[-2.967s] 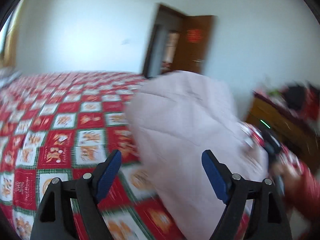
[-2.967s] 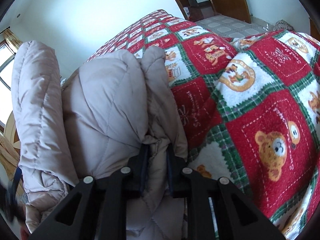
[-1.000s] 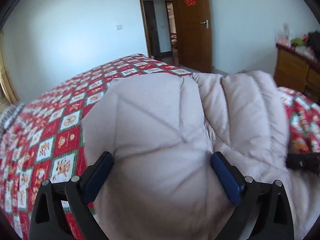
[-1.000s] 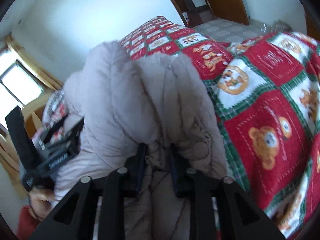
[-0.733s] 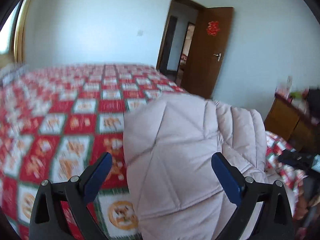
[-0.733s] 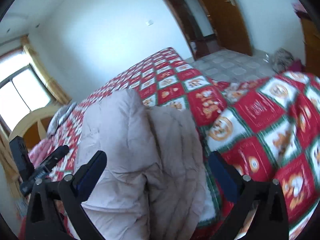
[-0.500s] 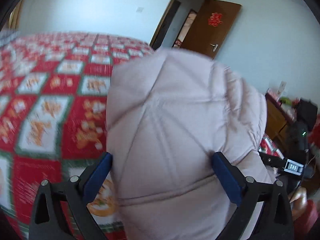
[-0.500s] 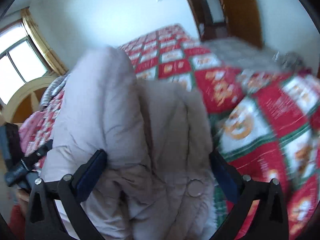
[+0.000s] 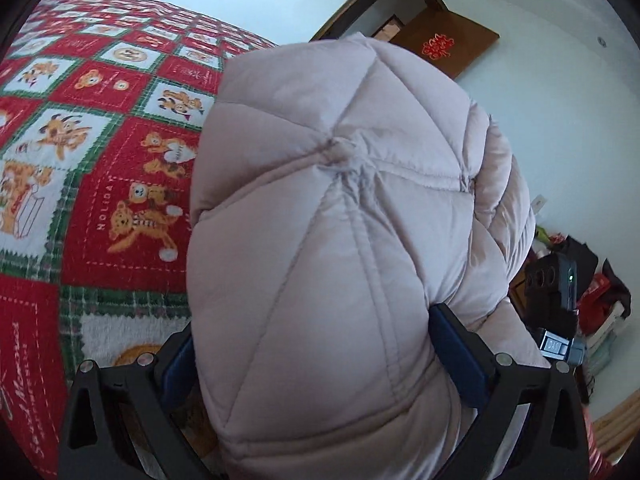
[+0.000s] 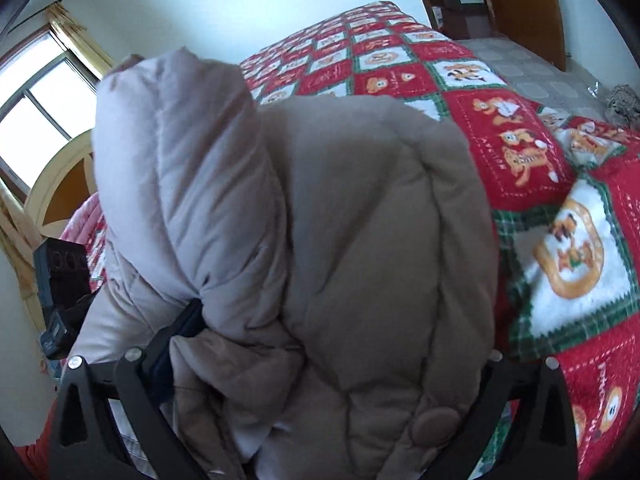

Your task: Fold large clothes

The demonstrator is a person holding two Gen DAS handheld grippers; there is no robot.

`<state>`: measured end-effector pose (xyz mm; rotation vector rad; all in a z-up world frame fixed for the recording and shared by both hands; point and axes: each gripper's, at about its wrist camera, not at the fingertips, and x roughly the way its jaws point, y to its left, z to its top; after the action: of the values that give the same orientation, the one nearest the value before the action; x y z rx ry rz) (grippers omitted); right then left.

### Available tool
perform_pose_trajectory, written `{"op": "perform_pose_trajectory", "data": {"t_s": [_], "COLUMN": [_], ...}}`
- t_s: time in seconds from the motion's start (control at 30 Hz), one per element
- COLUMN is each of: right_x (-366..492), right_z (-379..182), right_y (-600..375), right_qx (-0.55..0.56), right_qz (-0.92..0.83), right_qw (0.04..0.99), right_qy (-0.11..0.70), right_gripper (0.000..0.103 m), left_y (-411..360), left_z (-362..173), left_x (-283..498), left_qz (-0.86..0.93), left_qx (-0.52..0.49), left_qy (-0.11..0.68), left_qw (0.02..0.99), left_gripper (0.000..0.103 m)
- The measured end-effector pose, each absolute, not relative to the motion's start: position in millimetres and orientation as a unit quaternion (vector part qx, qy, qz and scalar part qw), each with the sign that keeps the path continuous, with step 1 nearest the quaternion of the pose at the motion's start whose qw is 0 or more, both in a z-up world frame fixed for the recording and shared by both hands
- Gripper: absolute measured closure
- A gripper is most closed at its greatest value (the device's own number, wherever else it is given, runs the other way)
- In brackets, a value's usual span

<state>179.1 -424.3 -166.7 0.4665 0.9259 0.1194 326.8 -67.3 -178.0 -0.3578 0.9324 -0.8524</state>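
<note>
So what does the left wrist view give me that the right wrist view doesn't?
Only the left wrist view shows the open brown door with its red ornament, the right gripper from outside, and the coat's stitched seam junction. Only the right wrist view shows the window, the round covered button, and the left gripper from outside. Both show the puffy coat bulging between wide jaws, on the red patchwork blanket.

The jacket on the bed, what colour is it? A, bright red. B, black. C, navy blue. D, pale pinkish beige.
D: the puffy quilted jacket is pale pinkish beige against the red patterned quilt, bulging between the wide-open fingers of the left gripper.
</note>
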Motion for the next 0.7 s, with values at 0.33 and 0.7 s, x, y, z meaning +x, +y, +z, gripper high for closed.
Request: {"op": "perform_pose_trajectory", "data": {"t_s": [0.33, 0.7], "right_x": [127.1, 100.6], "right_z": [-157.9, -162.4], "right_y": [-402.8, -390.0], "right_qx": [0.270, 0.279], "right_qz": [0.103, 0.064], "right_qw": [0.859, 0.865], "right_qy": [0.423, 0.413], "right_gripper": [0.034, 0.031], "left_y": [-69.4, -77.2], "left_z": [-151.4, -143.6], "left_x": [268.4, 239.7], "left_qz": [-0.410, -0.352], "left_qx": [-0.120, -0.086], "left_qy": [0.429, 0.438], "left_qw": [0.796, 0.823], "left_gripper": [0.008, 0.008]}}
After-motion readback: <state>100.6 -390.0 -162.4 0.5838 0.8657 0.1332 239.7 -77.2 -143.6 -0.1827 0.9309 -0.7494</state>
